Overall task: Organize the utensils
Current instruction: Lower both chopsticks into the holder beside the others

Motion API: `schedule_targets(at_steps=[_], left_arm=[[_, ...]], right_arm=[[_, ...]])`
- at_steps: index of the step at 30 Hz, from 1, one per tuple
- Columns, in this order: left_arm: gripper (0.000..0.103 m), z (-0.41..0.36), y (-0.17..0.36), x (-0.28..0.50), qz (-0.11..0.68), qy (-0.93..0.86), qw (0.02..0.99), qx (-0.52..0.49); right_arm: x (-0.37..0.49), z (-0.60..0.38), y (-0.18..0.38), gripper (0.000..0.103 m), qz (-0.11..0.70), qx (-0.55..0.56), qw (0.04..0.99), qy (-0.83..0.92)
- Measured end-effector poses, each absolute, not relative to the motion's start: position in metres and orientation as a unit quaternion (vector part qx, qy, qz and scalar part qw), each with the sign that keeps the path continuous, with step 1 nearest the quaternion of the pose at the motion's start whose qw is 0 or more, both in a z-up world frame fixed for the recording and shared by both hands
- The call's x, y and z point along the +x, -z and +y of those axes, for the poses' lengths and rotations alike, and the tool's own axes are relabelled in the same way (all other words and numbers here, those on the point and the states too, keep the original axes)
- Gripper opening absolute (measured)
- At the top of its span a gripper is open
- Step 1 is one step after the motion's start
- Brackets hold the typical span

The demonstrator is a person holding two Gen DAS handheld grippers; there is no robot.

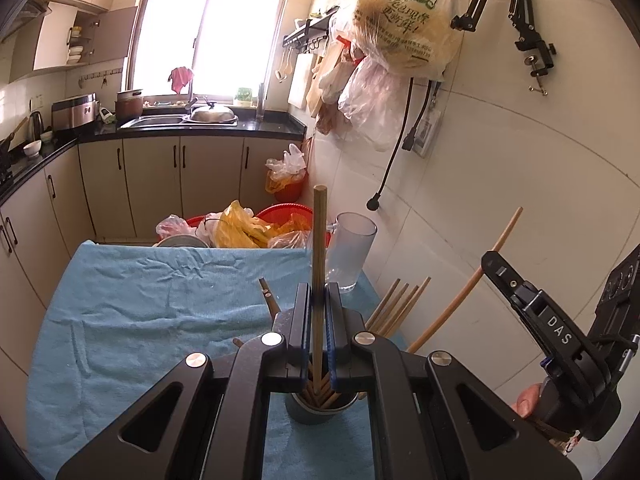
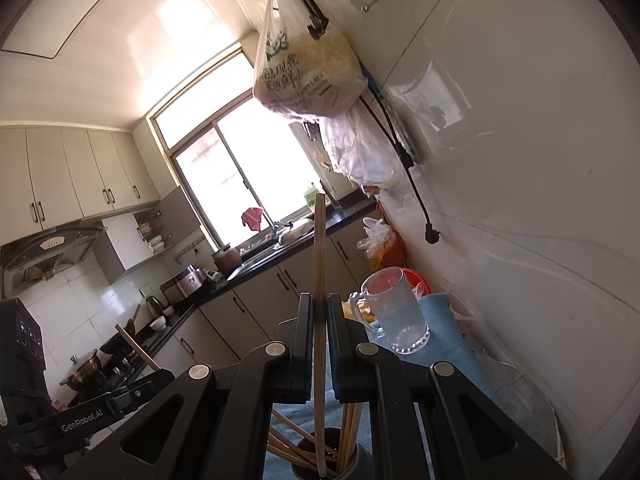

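At six o'clock under both cameras, the dark holder cup point(image 1: 320, 408) already bristles with chopsticks, and the left gripper point(image 1: 319, 304) and right gripper point(image 2: 318, 312), each clenched on an upright chopstick point(image 1: 319, 240), should lower straight, releasing only once tips seat.

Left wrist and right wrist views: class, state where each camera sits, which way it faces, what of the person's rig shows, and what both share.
Left wrist: on the left hand-held gripper, level, facing the window; it clamps a chopstick; the right hand-held gripper shows at right.
Right wrist: on the right hand-held gripper, tilted, facing the window; it clamps another chopstick.
Shared: glass mug, chopstick holder, blue cloth.
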State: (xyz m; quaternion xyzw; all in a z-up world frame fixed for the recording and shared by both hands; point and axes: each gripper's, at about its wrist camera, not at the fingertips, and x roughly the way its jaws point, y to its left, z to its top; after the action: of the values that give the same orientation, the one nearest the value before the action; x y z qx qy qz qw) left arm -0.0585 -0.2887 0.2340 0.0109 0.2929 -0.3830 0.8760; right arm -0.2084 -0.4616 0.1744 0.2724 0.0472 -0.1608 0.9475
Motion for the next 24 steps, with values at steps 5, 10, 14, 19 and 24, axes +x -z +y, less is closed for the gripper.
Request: schedule_targets(at_steps=[5, 10, 14, 19, 24], left_arm=[[0.006, -0.29, -0.223, -0.054, 0.297, 0.382, 0.875, 0.015], [0.006, -0.29, -0.212, -0.055, 0.297, 0.387, 0.873, 0.02], [0.006, -0.29, -0.203, -0.058, 0.292, 0.386, 0.875, 0.032], [0.006, -0.29, -0.191, -0.057, 0.299, 0.386, 0.872, 0.038], [0.006, -0.29, -0.18, -0.057, 0.304, 0.383, 0.871, 0.043]], right_arm=[[-0.194, -0.463, -0.163, 0.007, 0.066, 0.269, 0.947, 0.163], [-0.183, -0.464, -0.147, 0.007, 0.086, 0.27, 0.945, 0.164], [-0.178, -0.462, -0.136, 0.007, 0.1, 0.269, 0.944, 0.162], [-0.171, -0.459, -0.123, 0.007, 0.12, 0.268, 0.942, 0.163], [-0.165, -0.456, -0.108, 0.007, 0.14, 0.27, 0.939, 0.162]])
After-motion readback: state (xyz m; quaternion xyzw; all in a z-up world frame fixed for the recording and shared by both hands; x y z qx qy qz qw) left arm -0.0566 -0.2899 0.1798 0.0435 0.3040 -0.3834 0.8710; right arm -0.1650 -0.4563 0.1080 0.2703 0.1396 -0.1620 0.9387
